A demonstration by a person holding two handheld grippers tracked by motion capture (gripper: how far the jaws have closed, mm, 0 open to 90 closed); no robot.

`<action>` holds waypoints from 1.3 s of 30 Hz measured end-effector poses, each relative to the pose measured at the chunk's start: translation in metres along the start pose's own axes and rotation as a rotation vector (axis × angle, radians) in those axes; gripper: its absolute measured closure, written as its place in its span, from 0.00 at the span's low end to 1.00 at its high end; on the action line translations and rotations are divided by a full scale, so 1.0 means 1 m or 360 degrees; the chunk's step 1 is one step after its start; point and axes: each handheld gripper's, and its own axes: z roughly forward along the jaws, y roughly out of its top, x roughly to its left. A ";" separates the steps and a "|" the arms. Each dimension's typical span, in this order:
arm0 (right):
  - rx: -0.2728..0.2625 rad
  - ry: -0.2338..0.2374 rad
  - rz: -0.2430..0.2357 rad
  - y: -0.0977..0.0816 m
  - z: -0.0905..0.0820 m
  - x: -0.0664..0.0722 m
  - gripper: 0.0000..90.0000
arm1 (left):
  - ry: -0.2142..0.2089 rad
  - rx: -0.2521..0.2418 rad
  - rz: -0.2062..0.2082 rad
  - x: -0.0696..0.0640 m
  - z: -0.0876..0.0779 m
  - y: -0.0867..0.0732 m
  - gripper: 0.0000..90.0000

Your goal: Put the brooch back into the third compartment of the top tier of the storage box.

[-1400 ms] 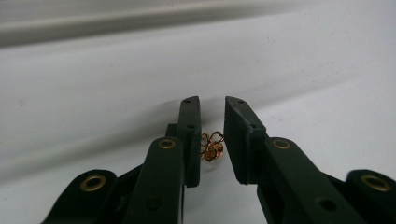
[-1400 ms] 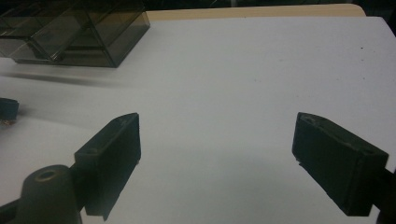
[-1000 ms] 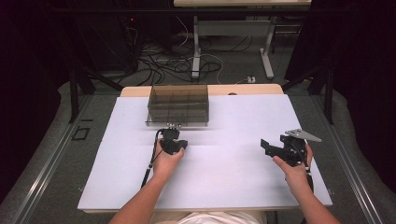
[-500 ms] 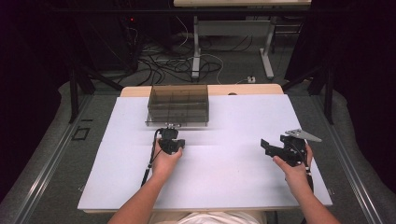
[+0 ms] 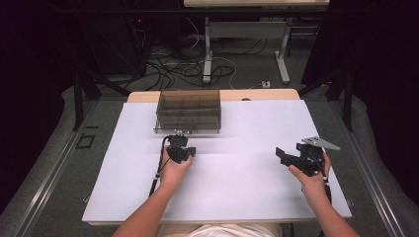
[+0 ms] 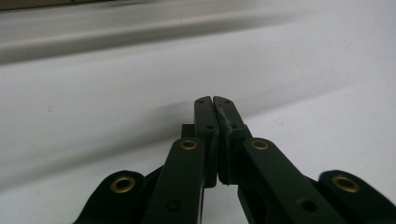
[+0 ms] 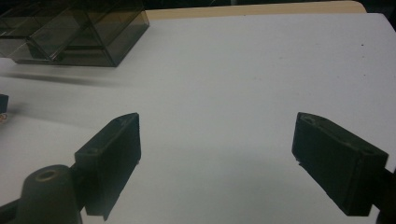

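The white desk [image 5: 237,192] held a smoky box [image 5: 188,110]. The left gripper [image 5: 179,147] was clenched empty, the right gripper [image 5: 282,154] spread wide; approaching the box slowly would be best.

L gripper [image 5: 179,142] fingers pressed together, R gripper [image 5: 282,154] fingers spread wide

Compartment box [image 5: 188,110] at the table's [image 5: 237,197] far edge, left gripper [image 5: 178,143] just before it, right gripper [image 5: 282,155] well apart to the right
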 end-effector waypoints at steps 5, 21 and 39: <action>0.0014 0.0005 0.0004 0.000 -0.001 0.000 0.17 | -0.0013 -0.0011 0.0007 -0.001 -0.003 0.000 1.00; 0.0002 0.0037 -0.0005 0.001 -0.001 0.004 0.16 | -0.0069 -0.0052 -0.0019 -0.001 -0.014 0.001 1.00; -0.0015 0.0112 -0.0096 0.001 -0.005 0.008 0.10 | -0.0112 -0.0082 -0.0021 -0.002 -0.032 0.003 1.00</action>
